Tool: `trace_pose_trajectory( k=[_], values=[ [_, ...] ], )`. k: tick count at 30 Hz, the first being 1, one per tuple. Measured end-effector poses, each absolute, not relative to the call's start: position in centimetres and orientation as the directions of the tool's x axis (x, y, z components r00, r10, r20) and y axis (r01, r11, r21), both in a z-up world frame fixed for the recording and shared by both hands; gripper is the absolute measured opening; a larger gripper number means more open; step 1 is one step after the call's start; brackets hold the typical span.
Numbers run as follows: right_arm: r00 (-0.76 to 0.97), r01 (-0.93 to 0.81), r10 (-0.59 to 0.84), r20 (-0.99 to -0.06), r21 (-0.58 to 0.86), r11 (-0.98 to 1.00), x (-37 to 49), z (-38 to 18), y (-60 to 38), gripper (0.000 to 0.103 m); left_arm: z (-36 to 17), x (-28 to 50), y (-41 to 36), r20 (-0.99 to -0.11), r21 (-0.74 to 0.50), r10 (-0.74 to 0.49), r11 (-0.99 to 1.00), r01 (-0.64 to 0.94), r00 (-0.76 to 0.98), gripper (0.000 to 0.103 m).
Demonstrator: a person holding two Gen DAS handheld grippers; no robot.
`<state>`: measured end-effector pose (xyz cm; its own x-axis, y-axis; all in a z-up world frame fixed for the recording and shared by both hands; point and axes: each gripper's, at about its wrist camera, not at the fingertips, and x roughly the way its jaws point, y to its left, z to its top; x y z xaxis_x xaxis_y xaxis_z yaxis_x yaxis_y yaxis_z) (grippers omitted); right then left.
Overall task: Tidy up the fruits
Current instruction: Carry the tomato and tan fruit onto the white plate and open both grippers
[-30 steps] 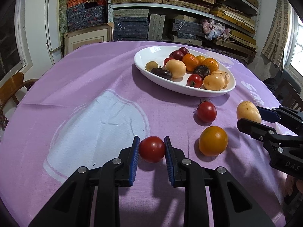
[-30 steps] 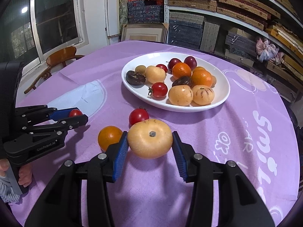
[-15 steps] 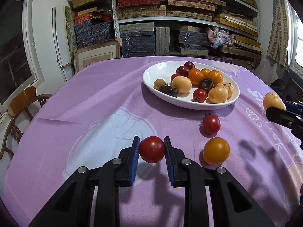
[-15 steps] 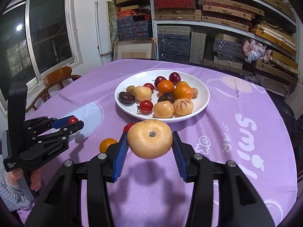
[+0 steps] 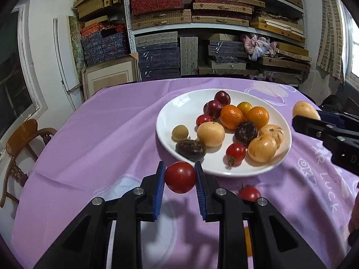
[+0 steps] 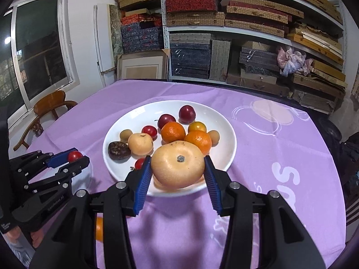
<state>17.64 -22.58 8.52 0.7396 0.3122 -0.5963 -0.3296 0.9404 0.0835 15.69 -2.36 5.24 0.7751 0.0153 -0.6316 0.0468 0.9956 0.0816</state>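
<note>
My left gripper (image 5: 180, 177) is shut on a red tomato (image 5: 180, 176), held in the air just short of the near rim of the white plate (image 5: 170, 109). The plate holds several fruits: oranges, plums, tan pears, small tomatoes. My right gripper (image 6: 177, 168) is shut on a large tan pear (image 6: 177, 164), hovering over the plate's near edge (image 6: 226, 121). Seen from the right wrist view, the left gripper (image 6: 74, 159) with its tomato sits left of the plate. A loose tomato (image 5: 249, 193) and an orange (image 6: 99, 228) lie on the purple cloth, partly hidden by the fingers.
The round table wears a purple cloth (image 5: 101, 134) with white prints. A wooden chair (image 5: 24, 134) stands at the left edge. Shelves of boxes (image 5: 202, 22) line the back wall. A person's hand (image 6: 15, 237) holds the left tool.
Both grippers rose off the cloth with their fruit and moved forward toward the plate. The loose tomato and orange slid back under the fingers in both views.
</note>
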Motion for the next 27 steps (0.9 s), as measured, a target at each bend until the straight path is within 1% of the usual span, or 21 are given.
trace_pose_trajectory(
  k=[3,6,7,8,9,10,11,12,15,19,21,25,27],
  values=[
    [0.734,-0.314,0.291,-0.614,0.073,0.947,20.6,8.2,-21.6,0.045,5.2,18.4,-2.9,-0.641,0.058,-0.003,0.997,0.053,0.768,0.026],
    [0.695,-0.313,0.293,-0.656,0.09,0.946,23.3,6.9,-20.9,0.046,4.5,20.8,-3.6,-0.659,0.057,-0.007,0.997,0.059,0.752,0.027],
    [0.696,-0.306,0.288,-0.658,0.09,0.948,23.8,6.7,-20.9,0.05,4.3,21.4,-3.8,-0.66,0.063,0.002,0.997,0.053,0.752,0.027],
    [0.693,-0.304,0.282,-0.663,0.085,0.949,24.3,6.3,-20.8,0.057,4.1,21.8,-4.0,-0.66,0.069,0.009,0.996,0.048,0.751,0.032],
    [0.696,-0.303,0.277,-0.663,0.078,0.95,24.5,6.2,-20.8,0.06,3.9,22.1,-4.0,-0.661,0.07,0.014,0.997,0.044,0.75,0.042],
    [0.702,-0.301,0.271,-0.659,0.071,0.951,24.4,6.1,-20.8,0.066,3.7,22.3,-3.9,-0.663,0.068,0.014,0.997,0.041,0.749,0.047],
    [0.708,-0.305,0.27,-0.653,0.063,0.95,24.2,6.1,-20.8,0.067,3.6,22.4,-3.7,-0.662,0.065,0.015,0.997,0.037,0.749,0.054],
    [0.714,-0.306,0.268,-0.647,0.056,0.95,23.9,6.2,-20.9,0.067,3.6,22.3,-3.6,-0.66,0.065,0.019,0.997,0.032,0.751,0.057],
    [0.724,-0.312,0.291,-0.625,0.08,0.947,22.4,6.6,-22.0,0.068,3.7,21.4,-3.0,-0.667,0.053,0.004,0.998,0.043,0.745,0.059],
    [0.745,-0.326,0.3,-0.596,0.068,0.943,18.7,6.9,-23.5,0.076,4.0,17.6,-2.7,-0.68,0.031,-0.055,0.994,0.104,0.731,0.059],
    [0.753,-0.326,0.297,-0.588,0.059,0.944,16.9,6.5,-24.3,0.078,3.8,15.3,-3.1,-0.692,0.036,-0.09,0.987,0.159,0.716,0.059],
    [0.753,-0.31,0.318,-0.576,0.116,0.944,14.6,5.6,-26.2,0.082,2.7,11.8,-4.4,-0.708,0.063,-0.123,0.97,0.237,0.695,0.059],
    [0.745,-0.306,0.326,-0.581,0.136,0.942,14.1,5.2,-26.6,0.082,2.6,10.6,-4.7,-0.696,0.064,-0.135,0.967,0.248,0.705,0.059]
  ],
)
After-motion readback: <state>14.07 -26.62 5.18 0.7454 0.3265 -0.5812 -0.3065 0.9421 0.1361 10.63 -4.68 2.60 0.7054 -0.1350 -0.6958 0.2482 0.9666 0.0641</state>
